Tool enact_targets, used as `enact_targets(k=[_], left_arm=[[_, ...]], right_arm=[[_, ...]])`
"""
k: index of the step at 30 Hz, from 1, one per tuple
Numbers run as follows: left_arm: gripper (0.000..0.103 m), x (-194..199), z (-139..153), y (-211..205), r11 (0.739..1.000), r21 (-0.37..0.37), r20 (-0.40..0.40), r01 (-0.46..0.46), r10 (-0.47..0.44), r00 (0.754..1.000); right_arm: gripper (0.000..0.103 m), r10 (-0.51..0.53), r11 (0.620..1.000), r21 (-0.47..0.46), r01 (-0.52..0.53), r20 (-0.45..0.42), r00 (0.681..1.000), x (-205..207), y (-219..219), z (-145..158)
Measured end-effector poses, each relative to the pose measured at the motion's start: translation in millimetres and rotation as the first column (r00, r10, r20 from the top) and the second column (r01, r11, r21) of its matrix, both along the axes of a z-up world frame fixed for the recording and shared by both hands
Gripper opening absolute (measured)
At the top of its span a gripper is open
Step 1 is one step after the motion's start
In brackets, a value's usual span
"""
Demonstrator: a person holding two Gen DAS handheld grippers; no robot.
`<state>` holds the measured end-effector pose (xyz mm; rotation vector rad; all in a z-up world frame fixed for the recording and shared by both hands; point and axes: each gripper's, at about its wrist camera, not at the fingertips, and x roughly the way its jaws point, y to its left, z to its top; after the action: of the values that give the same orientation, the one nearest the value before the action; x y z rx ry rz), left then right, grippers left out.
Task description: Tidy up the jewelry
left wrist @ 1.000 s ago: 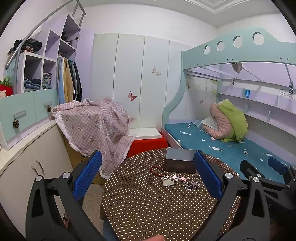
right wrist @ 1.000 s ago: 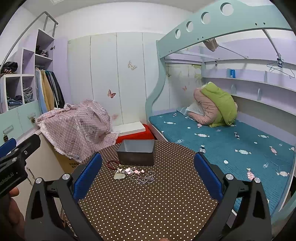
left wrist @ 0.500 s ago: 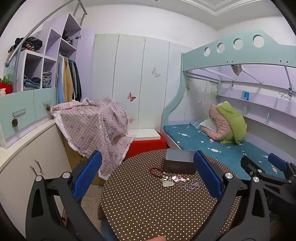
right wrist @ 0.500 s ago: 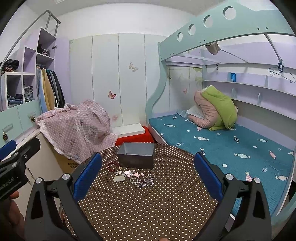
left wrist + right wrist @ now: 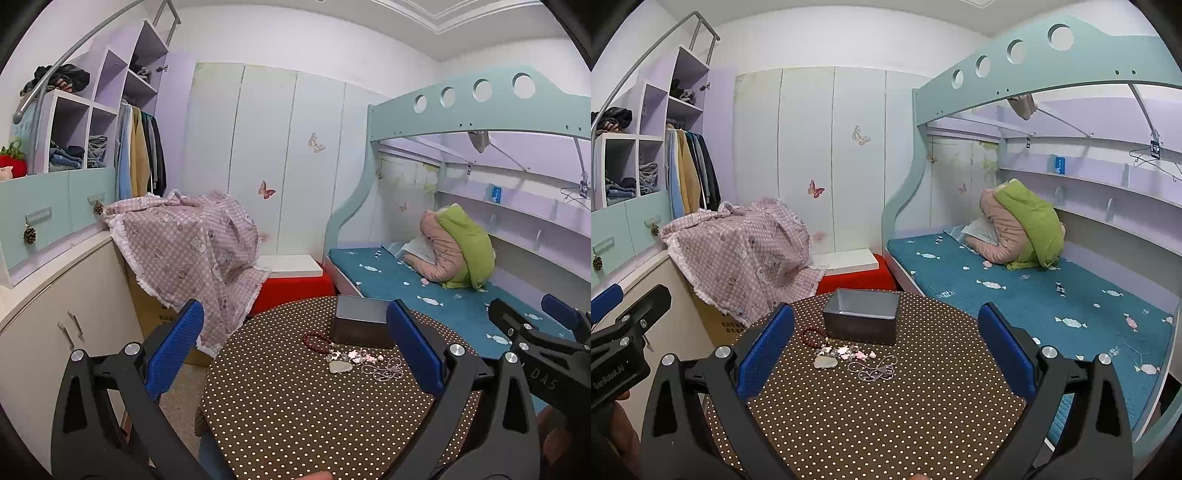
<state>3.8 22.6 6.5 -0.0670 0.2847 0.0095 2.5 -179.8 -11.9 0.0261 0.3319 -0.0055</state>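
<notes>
Jewelry lies in a small cluster on the polka-dot tabletop (image 5: 886, 417), ahead of both tongs and touched by neither. Seen from the right wrist, the silver chain necklace (image 5: 873, 367) sits nearest, roughly midway between the two blue pads and a little beyond their tips. Just left of it rests a pale heart-shaped pendant (image 5: 825, 362), with a string of pink and white charms (image 5: 849, 352) running along the far side of both. Further left, near the left pad's tip, is a red bead bracelet (image 5: 812, 336). Beyond all of these stands an open grey metal box (image 5: 862, 319), its near wall close to the charms.

From the left wrist the same group falls toward the right-hand pad: the red bead bracelet (image 5: 318, 341) and pendant (image 5: 340, 366) between the pads, the necklace (image 5: 384, 369) just inside the right pad, the box (image 5: 360, 326) behind them.

Left tongs (image 5: 295, 339) are spread wide and hold nothing, hovering above the near tabletop (image 5: 295, 413). Right tongs (image 5: 886, 338) are likewise spread wide and carry nothing. Each pair shows at the edge of the other's view: the right tongs (image 5: 532, 325) at far right, the left tongs (image 5: 624, 306) at far left.

Beyond the tabletop a teal bunk bed (image 5: 1015, 288) stands to the right.
</notes>
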Motion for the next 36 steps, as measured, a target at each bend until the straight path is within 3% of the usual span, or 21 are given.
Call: enact_targets(k=[13,23,31,36], left_arm=[[0.098,1,-9,4,1.0,0.004,0.007,-0.018,0.018,1.0],[0.098,28,-21,-5,0.999,0.042,-0.02,0.008,-0.007,1.0],[0.098,76,-54,-8,0.999,0.047,-0.141,0.023,-0.017,0.99],[0.098,115,-88,-5,0.999,0.043,-0.249,-0.001,0.012,0.969]], right_arm=[[0.096,0.013,1.0,-0.025,-0.013,-0.006,1.0,6,7,0],[0.096,0.009,1.0,-0.025,-0.011,-0.054,0.998,30,6,-12],[0.096,0.004,0.999,-0.036,-0.009,-0.153,0.988,65,-1,-36],[0.096,0.001,0.999,-0.036,-0.01,-0.26,0.966,99,-9,-66]])
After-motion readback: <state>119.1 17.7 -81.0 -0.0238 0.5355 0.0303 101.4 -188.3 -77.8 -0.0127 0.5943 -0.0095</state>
